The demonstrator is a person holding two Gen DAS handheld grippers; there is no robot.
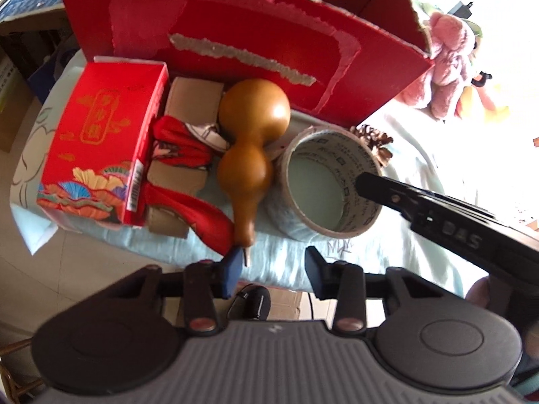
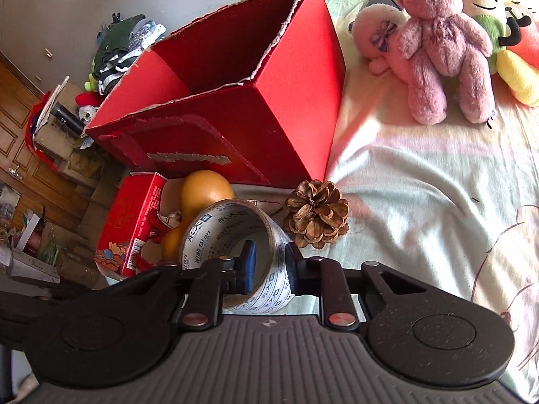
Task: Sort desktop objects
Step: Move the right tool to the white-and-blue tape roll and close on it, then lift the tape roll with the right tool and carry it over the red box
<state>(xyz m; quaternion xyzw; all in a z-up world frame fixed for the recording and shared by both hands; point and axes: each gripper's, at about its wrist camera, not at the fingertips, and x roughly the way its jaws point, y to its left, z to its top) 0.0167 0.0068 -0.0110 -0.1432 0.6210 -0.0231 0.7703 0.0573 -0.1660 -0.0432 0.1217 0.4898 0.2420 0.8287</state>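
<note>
- Jaws of the right gripper straddle the wall of the tape roll, one finger inside the ring and one outside; the outer finger sits very near the wall, but whether it presses on it cannot be told
- Jaws of the left gripper are spread and hold nothing; the tip of the gourd stem lies just beside its left finger
- The tape roll rests on the pale bedsheet near the front edge of the bed, tipped slightly, with printed lettering on its inner face
- The gourd lies just left of the tape roll, its fat end toward the big red carton
- A pine cone sits just right of the roll, close to the carton's front corner
- The open-topped red carton, its rim torn, stands behind these things
- A small red printed box lies at the left edge of the bed, with a red cloth item on brown cardboard between it and the gourd
- A pink teddy bear and other plush toys lie well apart, toward the far right corner
</note>
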